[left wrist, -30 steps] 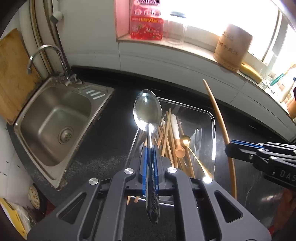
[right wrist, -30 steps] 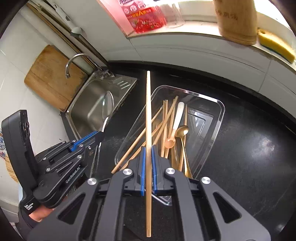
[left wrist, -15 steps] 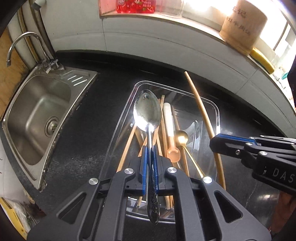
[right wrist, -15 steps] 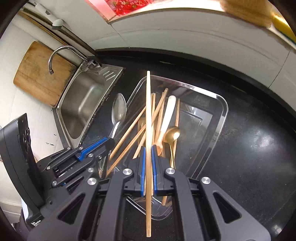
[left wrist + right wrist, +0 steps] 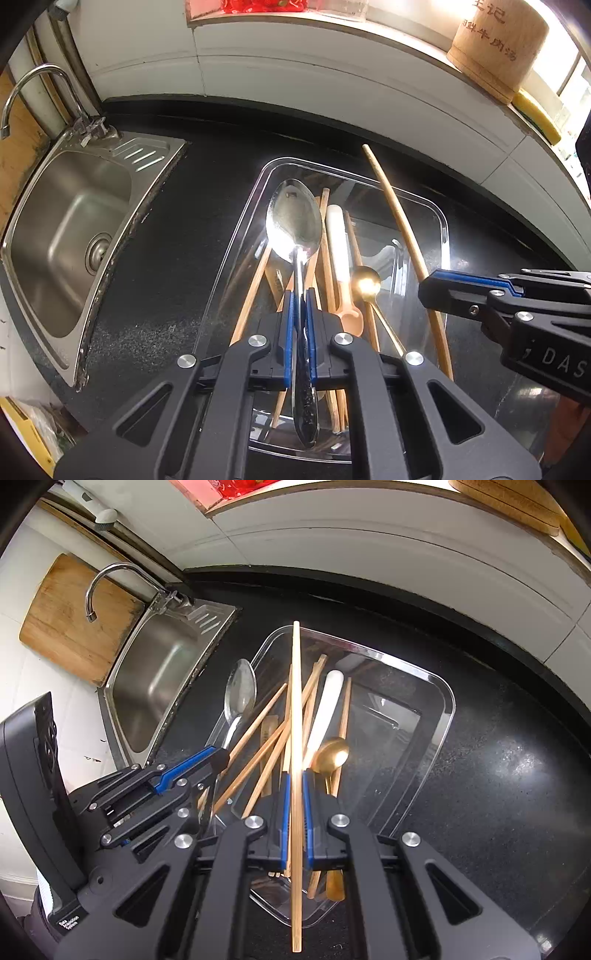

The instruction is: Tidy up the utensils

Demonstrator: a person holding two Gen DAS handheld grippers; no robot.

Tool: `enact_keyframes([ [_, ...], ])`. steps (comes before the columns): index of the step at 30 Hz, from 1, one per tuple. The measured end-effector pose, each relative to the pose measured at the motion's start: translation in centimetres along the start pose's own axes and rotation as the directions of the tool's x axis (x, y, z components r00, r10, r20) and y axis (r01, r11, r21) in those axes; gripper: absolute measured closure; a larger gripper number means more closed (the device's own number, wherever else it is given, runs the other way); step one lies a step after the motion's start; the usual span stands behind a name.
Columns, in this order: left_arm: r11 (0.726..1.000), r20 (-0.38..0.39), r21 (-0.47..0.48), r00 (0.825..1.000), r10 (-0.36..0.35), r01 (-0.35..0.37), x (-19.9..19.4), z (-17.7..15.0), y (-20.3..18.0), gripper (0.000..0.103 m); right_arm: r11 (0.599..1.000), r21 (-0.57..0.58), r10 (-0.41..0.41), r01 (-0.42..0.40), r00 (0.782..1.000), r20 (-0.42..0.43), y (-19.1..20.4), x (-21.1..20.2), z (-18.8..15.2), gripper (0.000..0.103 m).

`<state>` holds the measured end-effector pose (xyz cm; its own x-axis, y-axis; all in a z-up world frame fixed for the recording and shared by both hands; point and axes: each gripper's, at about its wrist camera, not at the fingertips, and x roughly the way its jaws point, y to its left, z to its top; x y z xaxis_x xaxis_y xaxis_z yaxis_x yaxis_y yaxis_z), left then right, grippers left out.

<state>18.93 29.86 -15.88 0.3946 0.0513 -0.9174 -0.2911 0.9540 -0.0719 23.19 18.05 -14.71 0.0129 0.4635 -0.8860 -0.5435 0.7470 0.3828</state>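
- The left gripper (image 5: 300, 295) is clamping the handle of a steel spoon (image 5: 294, 221), with the bowl of the spoon sticking out ahead of it over the clear tray (image 5: 441, 225).
- The right gripper (image 5: 295, 775) is pinching one long wooden chopstick (image 5: 296, 686) near its lower half, and the stick is pointing out over the same tray.
- The tray is lying on the black counter (image 5: 498, 768), just beside the sink (image 5: 66, 221). Inside it are lying more chopsticks (image 5: 258, 725), a white-handled spoon (image 5: 325, 705) and a gold spoon (image 5: 331, 756), crossing each other.
- I am judging that the step in hand is carrying two picked utensils above the tray, either to sort them out or to lay them in order; I cannot tell which.
- The next move is asking for a decision on where each piece belongs. No separate holder or section is showing.
- The left view is showing the spoon's dark patterned handle end, behind the pads. The right view is showing the wooden cutting board (image 5: 74, 620) by the wall and the far tip of the held chopstick crossing the tray's rim.
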Motion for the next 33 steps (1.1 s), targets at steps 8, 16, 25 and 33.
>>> enact_keyframes([
  [8,1.0,-0.031,0.002,0.999,0.004,-0.004,1.7,0.3,0.2,0.097,1.0,-0.006,-0.024,0.024,1.0,-0.014,0.0,0.7,0.6,0.096],
  [16,1.0,-0.038,-0.012,0.999,0.021,-0.022,1.8,0.2,1.5,0.039,1.0,0.031,-0.005,0.005,1.0,-0.013,-0.7,-0.1,1.3,0.014],
  [25,0.999,0.057,-0.035,0.998,-0.02,0.022,-3.1,-0.8,2.7,0.017,0.997,0.072,-0.028,0.018,0.991,0.133,-2.9,-7.3,-2.5,0.014],
  [33,0.999,0.033,-0.039,0.999,-0.031,0.032,-7.7,-3.5,0.3,0.008,0.985,0.099,-0.16,0.142,0.963,0.216,-3.3,-12.9,-10.9,0.007],
])
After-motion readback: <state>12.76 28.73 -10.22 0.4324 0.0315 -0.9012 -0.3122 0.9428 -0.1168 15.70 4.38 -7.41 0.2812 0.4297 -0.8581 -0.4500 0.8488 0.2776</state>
